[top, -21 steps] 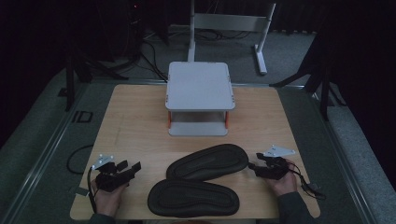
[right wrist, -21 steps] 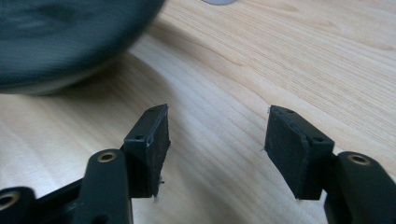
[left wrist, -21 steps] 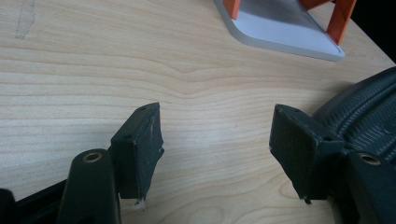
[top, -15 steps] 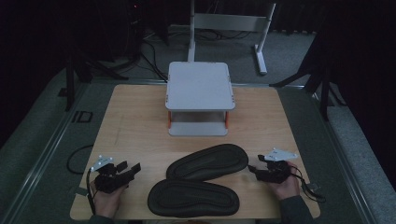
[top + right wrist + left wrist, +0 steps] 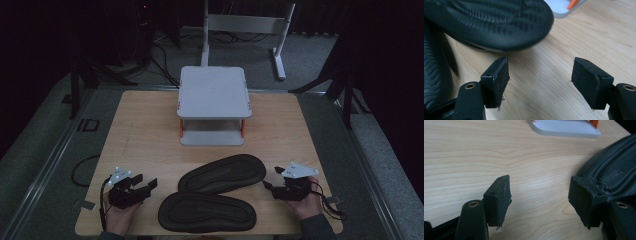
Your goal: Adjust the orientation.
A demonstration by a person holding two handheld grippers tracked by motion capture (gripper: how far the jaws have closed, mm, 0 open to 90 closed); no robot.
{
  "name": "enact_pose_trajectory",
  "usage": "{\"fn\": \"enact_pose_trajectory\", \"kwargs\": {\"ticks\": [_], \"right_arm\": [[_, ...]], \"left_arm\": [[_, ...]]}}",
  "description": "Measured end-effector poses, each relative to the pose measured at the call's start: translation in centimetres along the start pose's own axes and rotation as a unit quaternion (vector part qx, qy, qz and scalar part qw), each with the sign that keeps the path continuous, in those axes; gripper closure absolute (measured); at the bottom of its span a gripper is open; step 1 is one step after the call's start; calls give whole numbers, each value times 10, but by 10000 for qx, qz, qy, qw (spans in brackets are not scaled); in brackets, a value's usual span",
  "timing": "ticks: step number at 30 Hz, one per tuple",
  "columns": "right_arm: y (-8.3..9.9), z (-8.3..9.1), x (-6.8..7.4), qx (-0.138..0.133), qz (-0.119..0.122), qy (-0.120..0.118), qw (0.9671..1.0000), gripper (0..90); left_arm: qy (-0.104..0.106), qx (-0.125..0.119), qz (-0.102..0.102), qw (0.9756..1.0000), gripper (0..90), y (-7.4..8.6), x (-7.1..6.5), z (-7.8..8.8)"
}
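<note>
Two black slippers lie sole-up on the near part of the wooden desk (image 5: 145, 135), their ribbed treads showing: the far slipper (image 5: 222, 172) angled, the near slipper (image 5: 207, 212) just in front of it, the two close together. Since the earlier frames the slippers have kept their places, and both hands have shifted only slightly. The left hand-held gripper (image 5: 150, 185) sits just left of the near slipper, the right hand-held gripper (image 5: 266, 184) just right of the far slipper's end; both stand open, holding nothing.
</note>
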State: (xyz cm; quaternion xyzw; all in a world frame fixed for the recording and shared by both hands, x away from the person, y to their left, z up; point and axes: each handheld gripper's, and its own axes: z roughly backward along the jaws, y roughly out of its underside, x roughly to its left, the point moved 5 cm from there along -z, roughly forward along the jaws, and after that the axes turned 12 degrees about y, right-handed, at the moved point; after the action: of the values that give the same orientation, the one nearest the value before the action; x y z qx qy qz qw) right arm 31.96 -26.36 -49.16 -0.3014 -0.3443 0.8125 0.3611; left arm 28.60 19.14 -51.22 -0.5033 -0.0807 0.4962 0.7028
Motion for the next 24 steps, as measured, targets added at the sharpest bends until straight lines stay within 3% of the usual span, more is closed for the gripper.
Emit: {"fn": "enact_pose_trajectory", "kwargs": {"ticks": [3,10,14,19,24], "right_arm": [[-4,0,5,7,207,-11,9998,278],[-5,2,9,-10,280,-39,9996,276],[-7,5,12,-16,370,-37,9993,272],[-9,17,21,-112,310,-144,9994,272],[-7,30,38,-192,438,-244,9986,271]], "left_arm": [[62,104,-160,9998,345,0,-7,-3],[114,110,-224,9996,345,2,-14,-2],[139,-1,-247,9996,345,2,-19,5],[133,-134,-287,9994,344,5,-28,21],[196,-198,-330,9991,344,9,-36,36]]}}
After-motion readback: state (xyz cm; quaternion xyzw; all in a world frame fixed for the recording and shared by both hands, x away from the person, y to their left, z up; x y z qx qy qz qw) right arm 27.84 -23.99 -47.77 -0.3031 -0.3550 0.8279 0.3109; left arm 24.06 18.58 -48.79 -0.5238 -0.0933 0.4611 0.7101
